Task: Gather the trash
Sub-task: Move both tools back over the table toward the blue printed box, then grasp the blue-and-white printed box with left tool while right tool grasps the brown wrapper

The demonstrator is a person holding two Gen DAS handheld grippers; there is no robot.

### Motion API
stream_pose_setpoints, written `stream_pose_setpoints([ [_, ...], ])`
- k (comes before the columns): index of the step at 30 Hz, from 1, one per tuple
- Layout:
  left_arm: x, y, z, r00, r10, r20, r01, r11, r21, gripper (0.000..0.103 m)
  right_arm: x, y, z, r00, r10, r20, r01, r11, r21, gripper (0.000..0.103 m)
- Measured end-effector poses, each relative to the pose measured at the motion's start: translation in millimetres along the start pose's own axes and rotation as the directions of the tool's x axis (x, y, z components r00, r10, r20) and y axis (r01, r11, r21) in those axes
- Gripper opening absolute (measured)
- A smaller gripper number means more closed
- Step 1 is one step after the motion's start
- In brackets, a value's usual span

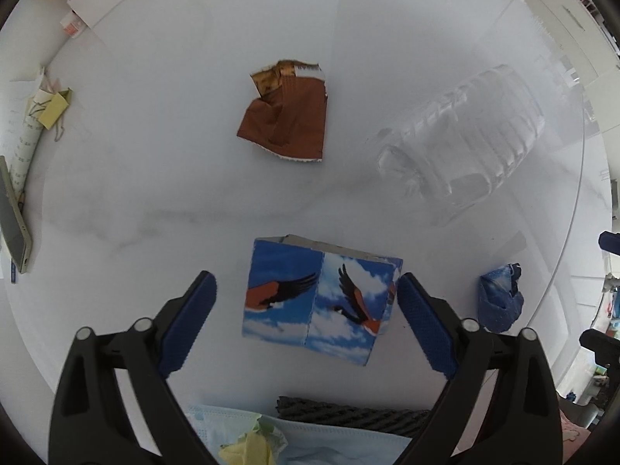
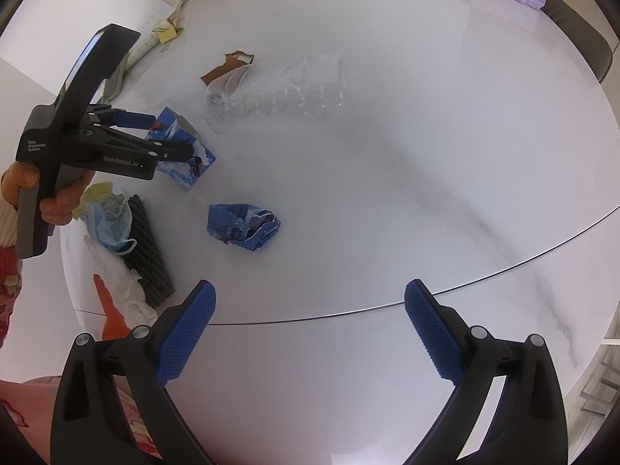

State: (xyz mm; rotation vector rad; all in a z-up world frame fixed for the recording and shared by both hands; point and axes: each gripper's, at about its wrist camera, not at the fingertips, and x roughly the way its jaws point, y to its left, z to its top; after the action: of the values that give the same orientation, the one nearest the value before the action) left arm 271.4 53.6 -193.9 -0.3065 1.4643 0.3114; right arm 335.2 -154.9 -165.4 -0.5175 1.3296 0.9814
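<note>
Blue sky-print carton (image 1: pixel 321 294) sits btwn wide-open left claw (image 1: pixel 306 298); right claw (image 2: pixel 310 310) open, holding nothing.

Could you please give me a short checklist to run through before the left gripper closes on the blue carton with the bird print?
1. Left gripper open wide enough for the carton: ok, its jaws stand apart on both sides.
2. Blue cardboard carton with a bird print centred between the fingers: ok, though it sits closer to the right finger.
3. Fingers low enough to grip the carton's sides: cannot tell.
4. Crumpled blue wrapper clear of the closing path: ok, it lies outside the right finger.
5. Right gripper out of the way: ok, open and holding nothing over the white marble table.
</note>
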Motion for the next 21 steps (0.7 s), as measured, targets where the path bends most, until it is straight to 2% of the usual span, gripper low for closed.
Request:
stream_pose_setpoints([
  [2, 0.9, -0.3, 0.9, 1.000, -0.021, -0.006, 0.021, 1.000, 0.007, 0.061, -1.2, -2.3, 1.1, 1.000, -0.003, 0.001, 0.003, 1.000, 0.002, 0.097],
  [8, -12.2, 4.2, -4.7, 0.996, -0.071, 0.046, 0.072, 0.997, -0.018, 0.040, -6.7, -8.9, 5.0, 1.000, -0.001, 0.016, 0.001, 1.000, 0.016, 0.097],
  [16, -38.6, 29.2, -20.5, 0.985, -0.107, 0.137, 0.127, 0.981, -0.146, 0.038, -34.5, 4.7, 29.3, 0.994, 0.025, 0.104, -0.022, 0.999, -0.030, 0.097],
  [21, -63.3, 56.0, -40.6, 0.973, -0.080, 0.217, 0.134, 0.959, -0.249, 0.038, -45.2, 37.3, 92.6, 0.983, 0.082, 0.163, -0.063, 0.991, -0.120, 0.097],
])
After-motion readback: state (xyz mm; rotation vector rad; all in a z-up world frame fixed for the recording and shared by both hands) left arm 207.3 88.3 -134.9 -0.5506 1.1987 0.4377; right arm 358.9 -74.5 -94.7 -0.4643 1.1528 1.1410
